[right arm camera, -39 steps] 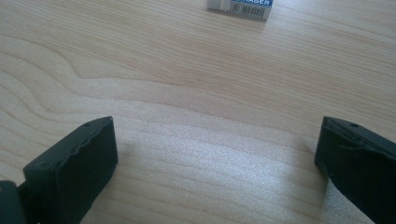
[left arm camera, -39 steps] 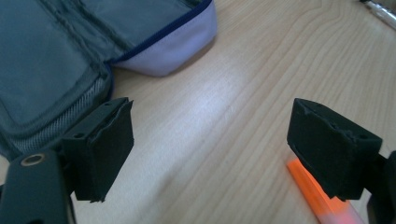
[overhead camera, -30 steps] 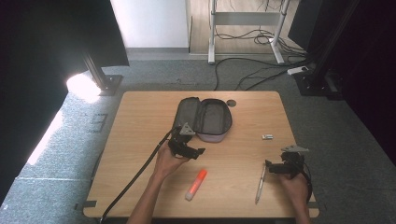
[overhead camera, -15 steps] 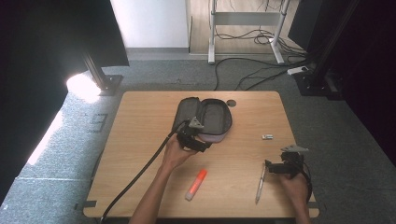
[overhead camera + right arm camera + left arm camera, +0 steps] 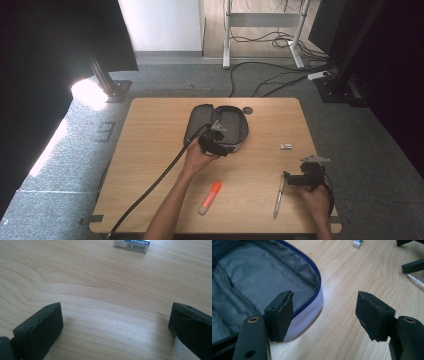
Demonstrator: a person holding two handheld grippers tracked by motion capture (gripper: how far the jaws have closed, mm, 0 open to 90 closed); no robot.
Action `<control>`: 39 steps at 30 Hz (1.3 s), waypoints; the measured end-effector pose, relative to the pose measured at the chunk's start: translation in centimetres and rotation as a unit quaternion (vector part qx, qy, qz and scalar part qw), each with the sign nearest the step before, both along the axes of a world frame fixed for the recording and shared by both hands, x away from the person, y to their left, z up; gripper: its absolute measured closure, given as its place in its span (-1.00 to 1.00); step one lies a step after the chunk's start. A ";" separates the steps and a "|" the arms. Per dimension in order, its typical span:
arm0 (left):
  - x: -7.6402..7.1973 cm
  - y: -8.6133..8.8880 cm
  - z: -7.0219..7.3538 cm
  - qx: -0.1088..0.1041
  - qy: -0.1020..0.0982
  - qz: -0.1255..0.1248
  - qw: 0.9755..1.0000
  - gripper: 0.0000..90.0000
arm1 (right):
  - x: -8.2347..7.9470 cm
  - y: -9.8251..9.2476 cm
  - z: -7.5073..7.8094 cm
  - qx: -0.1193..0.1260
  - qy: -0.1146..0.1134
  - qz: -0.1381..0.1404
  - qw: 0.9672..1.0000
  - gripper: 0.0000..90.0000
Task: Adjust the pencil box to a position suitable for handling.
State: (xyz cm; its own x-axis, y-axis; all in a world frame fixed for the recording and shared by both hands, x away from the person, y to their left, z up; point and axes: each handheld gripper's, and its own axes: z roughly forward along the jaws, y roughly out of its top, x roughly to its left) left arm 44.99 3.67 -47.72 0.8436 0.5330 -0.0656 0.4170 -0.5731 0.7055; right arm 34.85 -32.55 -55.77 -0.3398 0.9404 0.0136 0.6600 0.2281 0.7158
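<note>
An open grey pencil case with a blue zip lies at the table's middle back. My left gripper is at its near rim. In the left gripper view the left gripper has just been closing; one pad hangs over the case's lining and the other over bare wood. The case's rim lies between them, untouched. My right gripper rests at the front right, beside a silver pen. Its jaws stand wide open over bare wood, with a white eraser ahead of them.
An orange marker lies near the table's front middle. The eraser sits right of the case. A thick black cable trails from the left gripper to the front left edge. The wooden table stands on grey carpet.
The left hand has moved away from the marker and forward to the case's near rim. The right hand has stayed in place.
</note>
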 end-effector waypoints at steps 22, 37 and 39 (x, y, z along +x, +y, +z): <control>2.7 -3.0 -1.9 0.001 0.011 0.005 1.000 0.21 | 0.1 0.0 0.0 0.000 0.000 0.002 1.000 -1.00; 2.9 -3.7 -3.5 0.028 0.016 -0.013 0.999 0.75 | 0.2 -0.1 0.0 0.002 0.000 -0.006 1.000 -1.00; 2.9 -3.7 -3.5 0.028 0.017 -0.015 0.999 0.85 | 0.2 -0.1 0.0 0.001 0.000 -0.005 1.000 -1.00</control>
